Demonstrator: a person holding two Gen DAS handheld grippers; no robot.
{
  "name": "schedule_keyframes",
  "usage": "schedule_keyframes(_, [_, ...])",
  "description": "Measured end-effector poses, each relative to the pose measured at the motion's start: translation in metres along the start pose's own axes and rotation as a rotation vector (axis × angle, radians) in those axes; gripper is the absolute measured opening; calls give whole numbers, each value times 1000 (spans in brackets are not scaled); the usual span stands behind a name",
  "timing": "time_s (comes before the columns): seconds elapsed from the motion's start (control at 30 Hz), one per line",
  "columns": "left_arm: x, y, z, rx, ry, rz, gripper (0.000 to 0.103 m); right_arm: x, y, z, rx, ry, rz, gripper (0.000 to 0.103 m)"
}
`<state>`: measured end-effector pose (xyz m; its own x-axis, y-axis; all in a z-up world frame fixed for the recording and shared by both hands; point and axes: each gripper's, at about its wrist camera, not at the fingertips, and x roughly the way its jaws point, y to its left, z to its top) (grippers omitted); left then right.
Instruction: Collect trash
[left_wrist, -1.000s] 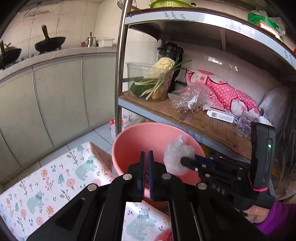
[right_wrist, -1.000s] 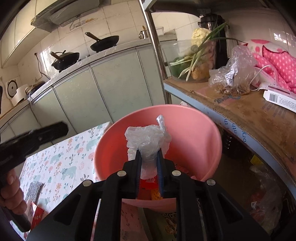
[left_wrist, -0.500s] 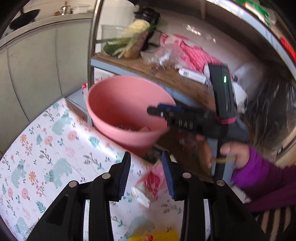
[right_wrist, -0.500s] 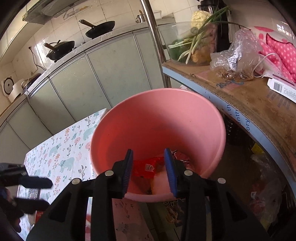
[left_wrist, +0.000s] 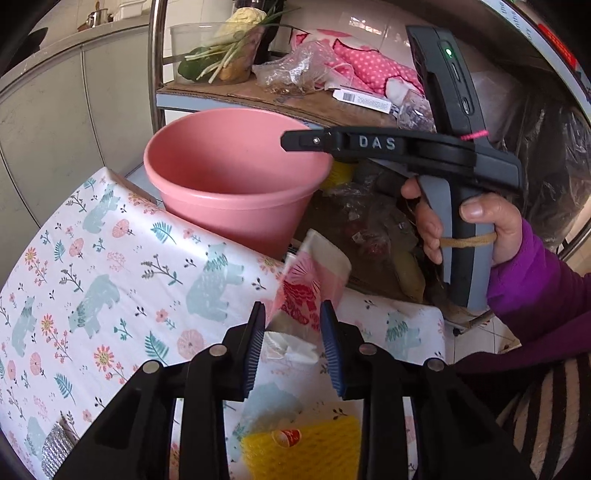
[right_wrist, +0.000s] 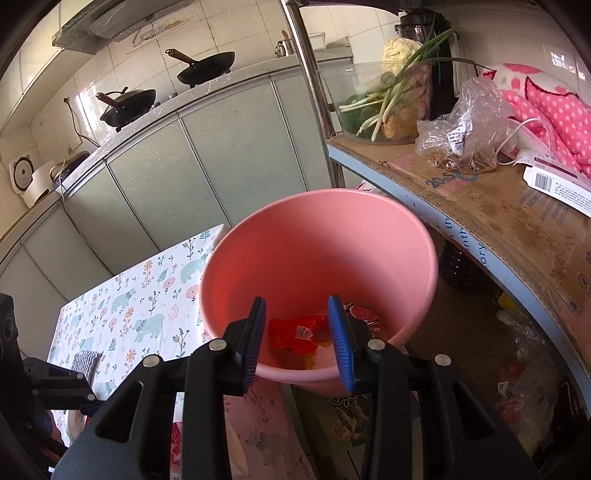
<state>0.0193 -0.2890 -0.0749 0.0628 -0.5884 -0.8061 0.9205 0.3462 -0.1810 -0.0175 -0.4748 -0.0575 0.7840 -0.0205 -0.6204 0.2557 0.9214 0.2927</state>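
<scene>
A pink bucket (left_wrist: 229, 173) stands past the far edge of the floral-cloth table (left_wrist: 92, 280); it also shows in the right wrist view (right_wrist: 325, 243), with red wrappers (right_wrist: 295, 330) and a clear plastic bag inside. My left gripper (left_wrist: 293, 341) is open, low over the table, its jaws either side of a pink and red wrapper (left_wrist: 306, 291) and white crumpled paper (left_wrist: 288, 349). A yellow foam net (left_wrist: 303, 448) lies under it. My right gripper (right_wrist: 297, 332) is open and empty over the bucket's near rim; it also shows in the left wrist view (left_wrist: 291, 141).
A metal shelf rack (right_wrist: 491, 218) right of the bucket holds a bowl of vegetables (right_wrist: 384, 107), a plastic bag and pink cloth. Bags of clutter (left_wrist: 373, 236) lie under the shelf. Kitchen cabinets (right_wrist: 207, 155) with woks stand behind. A silver scrap (left_wrist: 55, 454) lies at the table's left.
My right gripper opened and dropped the clear plastic bag into the bucket. My left gripper opened, swung down to the table and now straddles the pink and red wrapper.
</scene>
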Motion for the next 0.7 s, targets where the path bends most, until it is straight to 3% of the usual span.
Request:
schedule_keyframes(0.13, [-1,-11,-9,28,-4,18,25,-7,1,-3,-4,-7,2,36])
schedule_keyframes(0.37, [6,-6,-7,-59,15,23,28,-13,3,-6,-12,-11,3,36])
schedule_keyframes(0.5, [7,-8,-9,-42,7,1,28,-16,4,-6,-14,-11,7,36])
schedule_keyframes(0.6, [2,-14,-10,-1,-25,14,20,-16,6,-7,-15,-11,13,36])
schedule_keyframes(0.7, [-7,-19,-8,7,-70,21,6,-19,8,-6,-20,-22,21,36])
